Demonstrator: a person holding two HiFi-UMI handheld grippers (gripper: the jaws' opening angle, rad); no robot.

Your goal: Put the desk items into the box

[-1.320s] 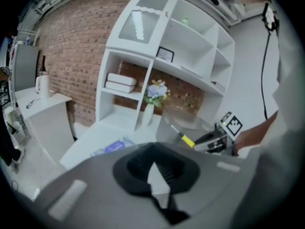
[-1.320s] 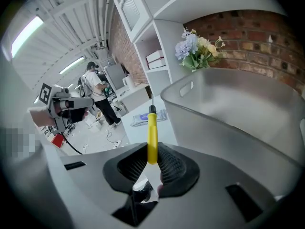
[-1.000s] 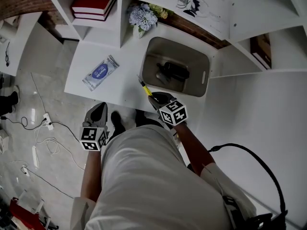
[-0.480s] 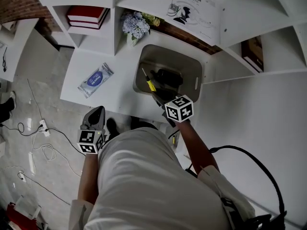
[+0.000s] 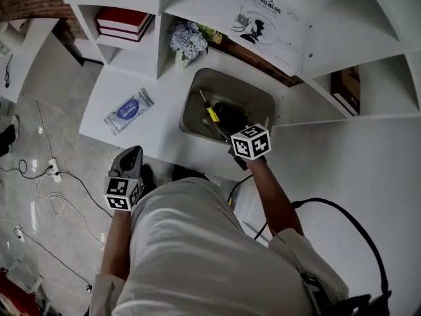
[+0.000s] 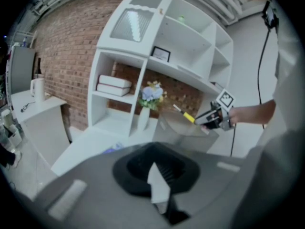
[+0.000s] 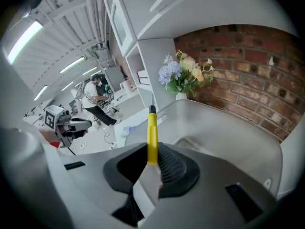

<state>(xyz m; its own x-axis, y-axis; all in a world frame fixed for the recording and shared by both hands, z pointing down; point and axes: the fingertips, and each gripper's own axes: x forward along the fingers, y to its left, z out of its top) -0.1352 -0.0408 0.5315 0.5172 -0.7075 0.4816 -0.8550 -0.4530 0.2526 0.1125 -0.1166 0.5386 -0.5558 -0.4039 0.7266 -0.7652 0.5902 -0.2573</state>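
My right gripper (image 5: 220,131) is shut on a yellow-handled screwdriver (image 5: 209,112), which it holds over the grey box (image 5: 191,110) on the white desk. In the right gripper view the yellow handle (image 7: 152,135) sticks up from between the jaws, its metal tip pointing towards the box's far wall (image 7: 224,132). A dark item (image 5: 231,116) lies inside the box. My left gripper (image 5: 131,160) hangs shut and empty in front of the desk's front edge, left of my body. A blue-and-white wipes pack (image 5: 128,110) lies on the desk to the left of the box.
A vase of flowers (image 5: 187,38) stands just behind the box's left corner. Red books (image 5: 125,20) lie in the shelf cubby at the back left. White shelving rises behind and to the right. Cables trail on the floor (image 5: 52,176) to the left.
My right gripper has carried the screwdriver from the desk's front edge forward to above the box. The left gripper has stayed about where it was.
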